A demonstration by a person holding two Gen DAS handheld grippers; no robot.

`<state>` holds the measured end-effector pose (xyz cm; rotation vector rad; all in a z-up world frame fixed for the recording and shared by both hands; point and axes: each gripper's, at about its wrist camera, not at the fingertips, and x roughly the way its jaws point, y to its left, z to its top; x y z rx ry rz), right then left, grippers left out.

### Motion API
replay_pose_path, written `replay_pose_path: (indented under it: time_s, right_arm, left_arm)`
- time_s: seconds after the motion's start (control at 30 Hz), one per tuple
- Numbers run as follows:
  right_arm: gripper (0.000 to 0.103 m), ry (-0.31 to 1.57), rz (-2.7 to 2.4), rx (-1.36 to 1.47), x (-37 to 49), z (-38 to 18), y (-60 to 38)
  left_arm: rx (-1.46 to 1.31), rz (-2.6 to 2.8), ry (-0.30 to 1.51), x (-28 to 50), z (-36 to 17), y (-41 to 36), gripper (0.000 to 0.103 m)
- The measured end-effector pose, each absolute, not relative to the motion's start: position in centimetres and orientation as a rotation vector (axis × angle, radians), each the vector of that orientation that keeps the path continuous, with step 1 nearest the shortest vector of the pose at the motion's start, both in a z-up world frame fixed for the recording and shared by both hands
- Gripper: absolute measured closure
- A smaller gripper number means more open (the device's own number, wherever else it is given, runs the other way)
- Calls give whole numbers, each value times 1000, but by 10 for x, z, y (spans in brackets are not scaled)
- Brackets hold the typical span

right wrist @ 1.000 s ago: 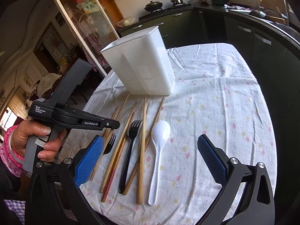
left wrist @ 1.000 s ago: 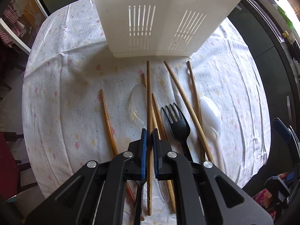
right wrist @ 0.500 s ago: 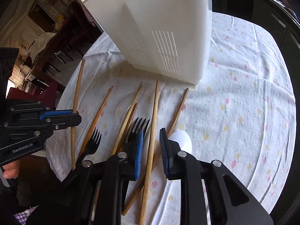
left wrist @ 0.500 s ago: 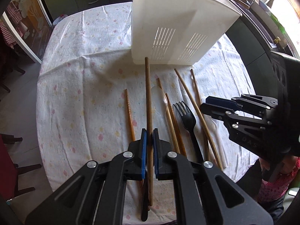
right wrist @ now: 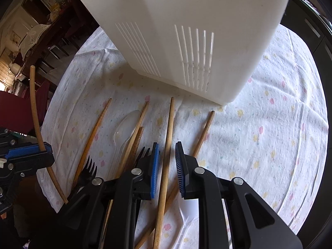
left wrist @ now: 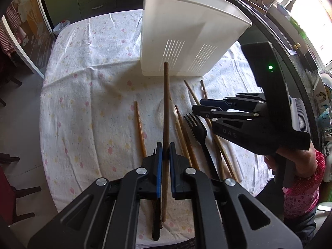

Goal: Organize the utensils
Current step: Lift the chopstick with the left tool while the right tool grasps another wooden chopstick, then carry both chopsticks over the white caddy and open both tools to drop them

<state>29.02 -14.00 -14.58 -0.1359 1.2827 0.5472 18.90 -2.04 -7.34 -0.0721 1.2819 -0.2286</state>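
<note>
The left claw [left wrist: 164, 153] grips a dark chopstick [left wrist: 166, 112]; the right claw [right wrist: 167, 159] has narrowed around a light chopstick [right wrist: 168, 132], pads not touching it.

A cloth [left wrist: 87, 108] with pastel spots covers the desk. On it stand a white slotted bin [left wrist: 186, 41] and, just before it, loose chopsticks [right wrist: 95, 132], a clear spoon [right wrist: 126, 124] and black forks [left wrist: 197, 128].

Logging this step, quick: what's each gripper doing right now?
Left gripper: shut on a dark chopstick, lifted.
Right gripper: open, just been closing around a light chopstick on the tablecloth.
</note>
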Motion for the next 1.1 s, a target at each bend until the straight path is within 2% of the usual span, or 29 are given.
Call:
replay_pose_path:
  time_s: [0.03,0.07,0.13,0.4,0.73,0.93,1.1]
  right_arm:
    - [86,1282,540,-150,288,-147,-139]
    - [94,1275,532,-161,288,-148,-138]
    - [95,1247,532,-158,282,-139,-144]
    - [96,1047,626,8,241,-62,-183]
    - [96,755,698,83,186,45,-219]
    - [96,690,709,73,167,75,-231]
    - [96,689,701,73,159,76,-238]
  left_arm:
    - [-70,-232,1278,189,-72,-20,96]
    - [-68,-235,1275,188,-70,-21,96]
    - [-68,-241,1266,185,-66,-20,97]
    - [-62,-292,1179,169,-28,-20,97]
    - [-43,-323,979,172,60,-24,97]
    - [-54,-293,833,198,117,-22,97]
    - [-45,-258,725,227,149,-27,97]
